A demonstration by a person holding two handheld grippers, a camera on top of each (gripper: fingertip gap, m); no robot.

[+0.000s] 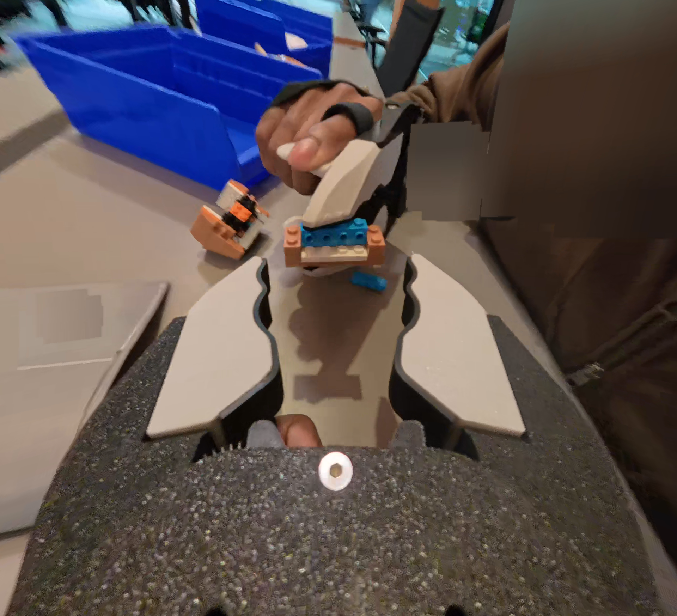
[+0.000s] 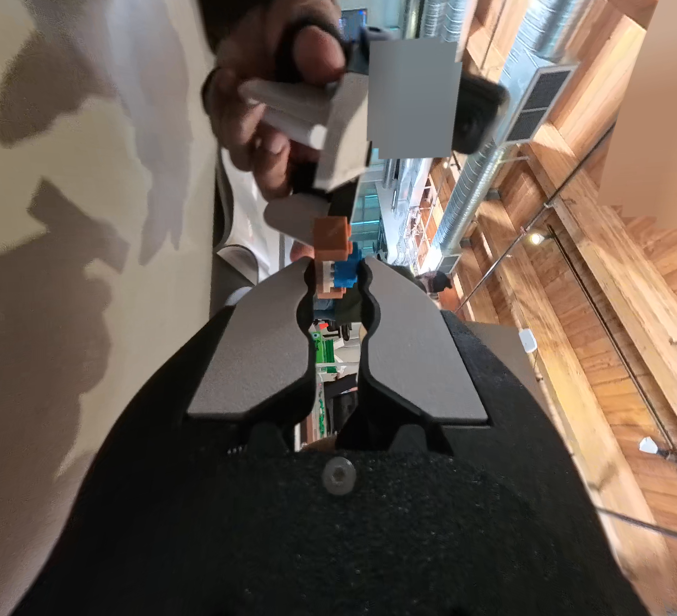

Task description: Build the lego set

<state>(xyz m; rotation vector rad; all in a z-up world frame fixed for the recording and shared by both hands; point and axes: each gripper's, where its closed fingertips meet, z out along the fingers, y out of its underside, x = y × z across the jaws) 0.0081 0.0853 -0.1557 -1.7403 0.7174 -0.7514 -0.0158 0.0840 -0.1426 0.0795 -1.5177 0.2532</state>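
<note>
You've got two blue plastic bins (image 1: 154, 93), two brick assemblies (image 1: 334, 245) (image 1: 230, 219), one loose blue brick (image 1: 368, 282) ahead of your fingers.

Grey table (image 1: 73, 217) bears blue bins (image 1: 154, 100), brick assembly (image 1: 229, 219), blue brick (image 1: 368, 281).

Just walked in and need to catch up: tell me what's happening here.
A person is building Lego with a handheld gripper in each hand. The right gripper is shut on a small brown, blue and white assembly, held above the table. The left gripper is open and empty, just short of it. A loose blue brick lies beneath, a second sub-build sits beside the blue bins, and a booklet lies to the left.
</note>
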